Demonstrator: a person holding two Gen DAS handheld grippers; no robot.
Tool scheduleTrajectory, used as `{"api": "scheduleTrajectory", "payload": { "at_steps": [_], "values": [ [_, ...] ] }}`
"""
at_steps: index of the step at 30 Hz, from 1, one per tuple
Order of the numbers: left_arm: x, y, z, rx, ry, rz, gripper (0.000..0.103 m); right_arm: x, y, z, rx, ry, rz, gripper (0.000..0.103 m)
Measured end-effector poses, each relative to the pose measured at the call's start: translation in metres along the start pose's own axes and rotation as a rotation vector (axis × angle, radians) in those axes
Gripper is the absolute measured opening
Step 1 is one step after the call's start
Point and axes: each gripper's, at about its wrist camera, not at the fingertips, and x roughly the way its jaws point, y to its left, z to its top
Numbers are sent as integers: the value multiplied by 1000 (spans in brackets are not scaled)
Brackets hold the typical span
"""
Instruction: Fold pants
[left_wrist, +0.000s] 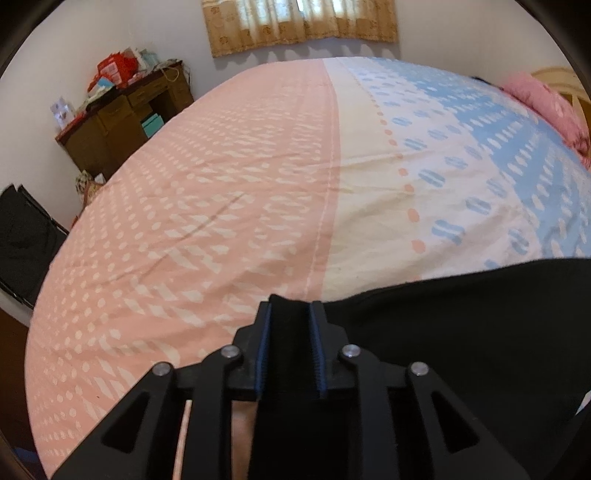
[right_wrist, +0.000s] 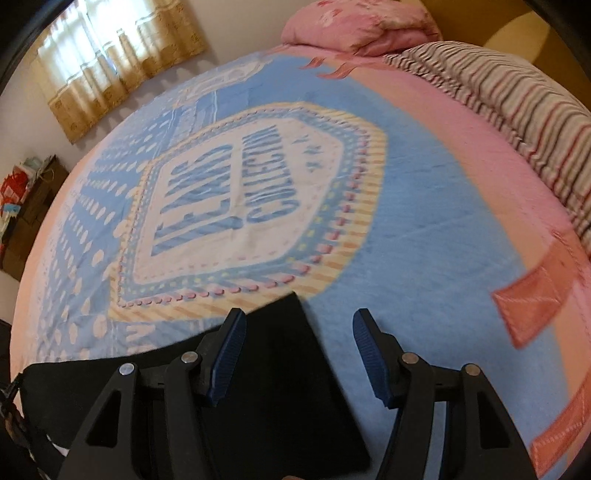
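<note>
Left wrist view: the left gripper (left_wrist: 290, 312) is clamped on a fold of black pants (left_wrist: 461, 332), the cloth pinched between its two blue-lined fingers (left_wrist: 263, 350). From the grip, the dark fabric runs off to the right along the near edge of the bed, so its long axis lies roughly sideways across the view. The pants rest on a bedspread (left_wrist: 229, 192) patterned in pink, cream and blue. Beyond the fabric, the bedspread stretches flat and uncovered toward the far wall, where a curtain (left_wrist: 299, 26) hangs. A brown desk (left_wrist: 122, 118) piled with clutter stands off the bed's far left corner, and a black chair (left_wrist: 22, 240) sits by the left edge.

Right wrist view: the right gripper (right_wrist: 298, 332) stands with its fingers (right_wrist: 229, 354) spread wide apart, holding nothing. A tapered end of the pants (right_wrist: 291, 387) lies between and beneath the fingers, its narrow tip pointing away toward the middle of the bed; this view is blurred, so whether the left finger touches the cloth is hard to tell. Ahead lies a printed badge (right_wrist: 236, 206) with lettering on the bedspread. A striped blanket (right_wrist: 517, 107) and a pink pillow (right_wrist: 354, 26) sit along the far right edge.
</note>
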Motion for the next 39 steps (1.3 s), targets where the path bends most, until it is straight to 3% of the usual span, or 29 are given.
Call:
{"api": "scheduleTrajectory", "payload": {
  "at_steps": [3, 4, 5, 7, 9, 19, 29, 39],
  "values": [
    [1, -4, 2, 43, 10, 20, 15, 18, 7, 0, -13, 57, 34, 61],
    [1, -3, 2, 48, 12, 20, 14, 20, 9, -1, -22, 56, 28, 52],
    [1, -3, 3, 53, 15, 19, 13, 21, 13, -1, -42, 48, 11, 33],
    [0, -1, 5, 53, 19, 7, 10, 20, 14, -1, -52, 46, -6, 14],
    [-2, -1, 7, 47, 21, 2, 9, 14, 13, -1, -38, 35, 13, 6],
    [-61, 22, 5, -35, -152, -88, 8, -70, 19, -20, -97, -169, 74, 5],
    [-110, 43, -33, -149, -269, -218, 8, -161, -15, -88, -99, -397, 237, 5],
    [-120, 59, -103, -218, -283, -313, 7, -195, -54, -162, -101, -437, 264, 5]
  ]
}}
